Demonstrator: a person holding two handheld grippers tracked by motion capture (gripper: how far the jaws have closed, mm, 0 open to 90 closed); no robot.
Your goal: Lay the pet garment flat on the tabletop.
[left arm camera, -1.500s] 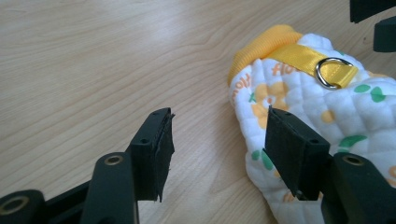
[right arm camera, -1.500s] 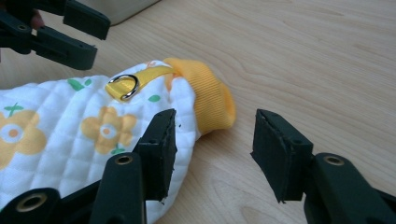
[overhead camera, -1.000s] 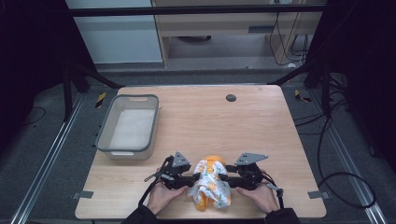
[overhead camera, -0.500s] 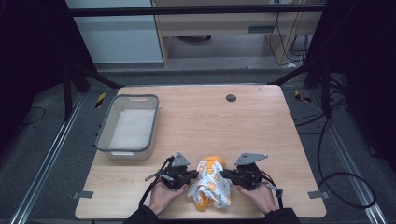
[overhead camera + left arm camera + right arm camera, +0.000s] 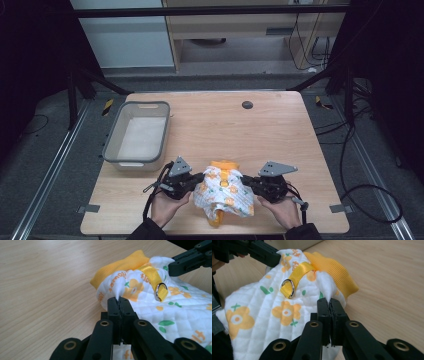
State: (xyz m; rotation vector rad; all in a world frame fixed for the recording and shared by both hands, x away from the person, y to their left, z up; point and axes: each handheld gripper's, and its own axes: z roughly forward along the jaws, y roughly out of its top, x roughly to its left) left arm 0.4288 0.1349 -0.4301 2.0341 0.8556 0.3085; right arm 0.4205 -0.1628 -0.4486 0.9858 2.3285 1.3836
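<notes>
- A small quilted garment (image 5: 222,192), white with orange flowers and an orange ribbed collar (image 5: 122,265), sits at the near edge of the table (image 5: 280,130), between two hands.
- A yellow strap with a metal ring (image 5: 288,287) runs across its top.
- The left gripper (image 5: 119,301) has just closed and pinches a fold of quilting near the collar.
- The right gripper (image 5: 329,302) has just closed too, pinching the opposite fold.
- The garment looks soft, light and floppy; gripped at both shoulders it should hang open without slipping.
- A grey bin (image 5: 137,135) stands well apart, at far left.
</notes>
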